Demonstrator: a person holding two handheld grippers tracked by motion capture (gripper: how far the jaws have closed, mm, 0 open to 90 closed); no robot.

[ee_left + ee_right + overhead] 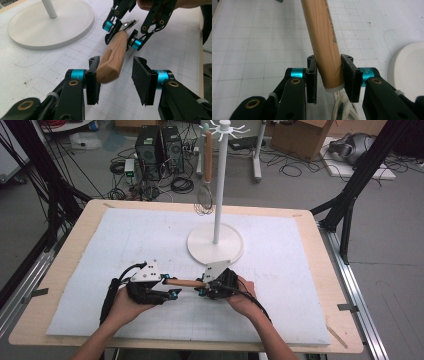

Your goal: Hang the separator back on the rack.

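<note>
The right gripper (pixel 329 75) is clamping the wooden handle (pixel 113 58) near the mat's (pixel 125 245) front edge, the left gripper (pixel 116 81) is standing open around it (handover half done), hanging on the stand (pixel 216 195) is remaining.

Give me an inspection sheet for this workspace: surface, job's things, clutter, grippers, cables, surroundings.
Surface: white gridded mat on a wooden table.
Job's things: wooden-handled utensil held level between the grippers; white rack on the mat, a whisk hanging from it.
Clutter: nothing seen on the mat.
Grippers: right gripper clamps the handle near its metal end; left gripper is open, the handle's free end against one pad, the other pad clear.
Cables: one trails from each gripper along the forearms.
Surroundings: computer towers, loose floor cables, cardboard box, black frame legs.
</note>
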